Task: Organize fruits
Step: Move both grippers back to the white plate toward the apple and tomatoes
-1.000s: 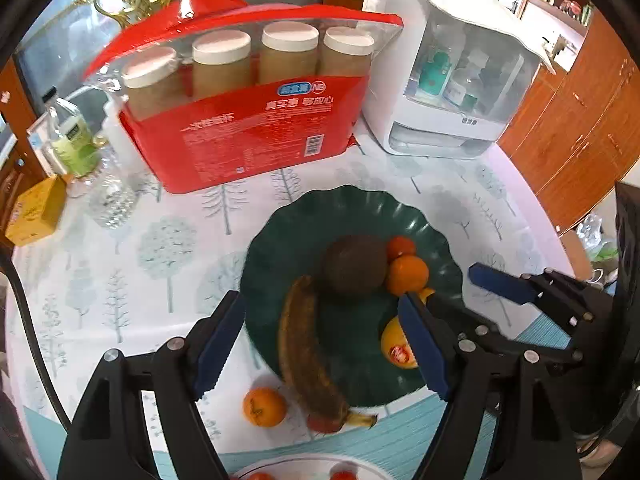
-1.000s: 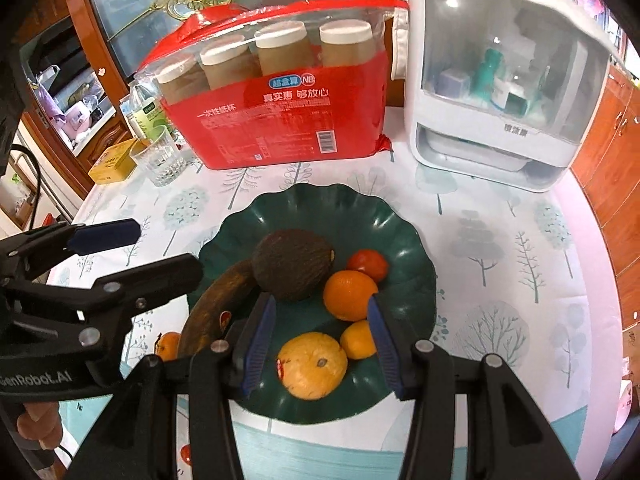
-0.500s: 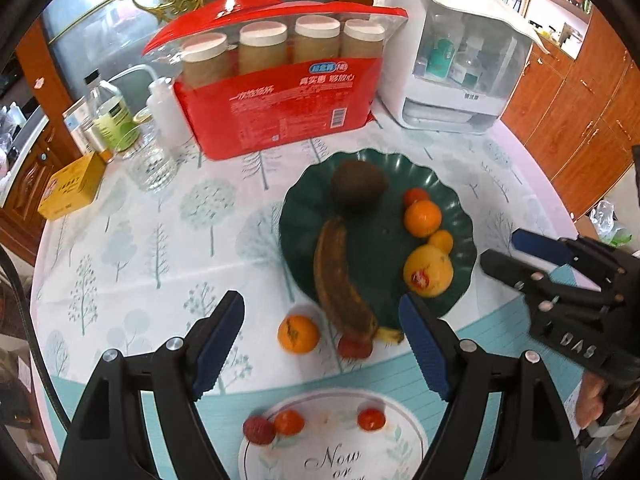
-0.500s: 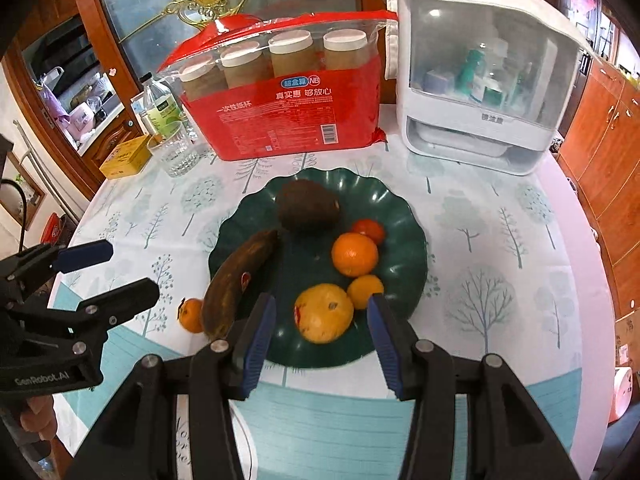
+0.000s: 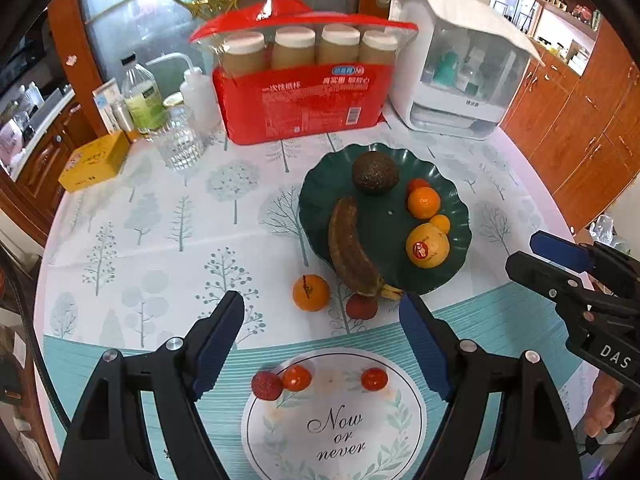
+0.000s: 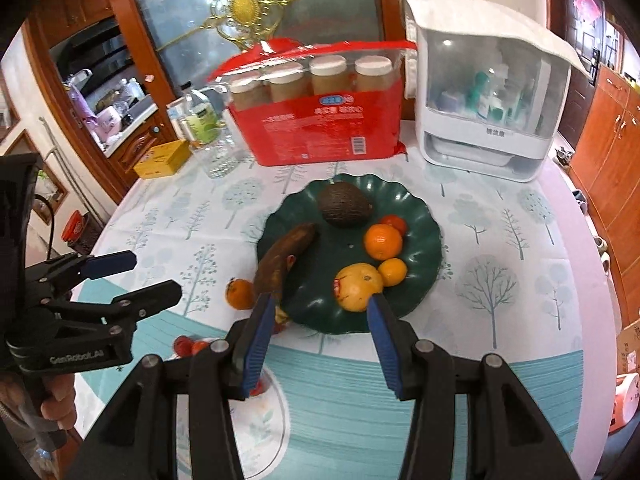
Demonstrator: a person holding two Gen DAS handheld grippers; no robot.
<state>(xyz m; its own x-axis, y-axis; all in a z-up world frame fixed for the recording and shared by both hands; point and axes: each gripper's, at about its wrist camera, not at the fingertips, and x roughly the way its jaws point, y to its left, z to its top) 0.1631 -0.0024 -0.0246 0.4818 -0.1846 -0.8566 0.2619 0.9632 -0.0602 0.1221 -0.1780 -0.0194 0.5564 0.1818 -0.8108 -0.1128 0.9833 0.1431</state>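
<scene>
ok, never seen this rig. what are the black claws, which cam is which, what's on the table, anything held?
No robot here: a person holds a two-finger gripper in each hand, each carrying a fisheye camera looking along its fingers. In the left view, the left gripper fills the bottom and the right gripper enters at the side; the right view mirrors this. Both are open and hold nothing. On the table, a green plate carries a dark banana, an avocado and oranges. A tangerine and small red fruits lie off the plate.
</scene>
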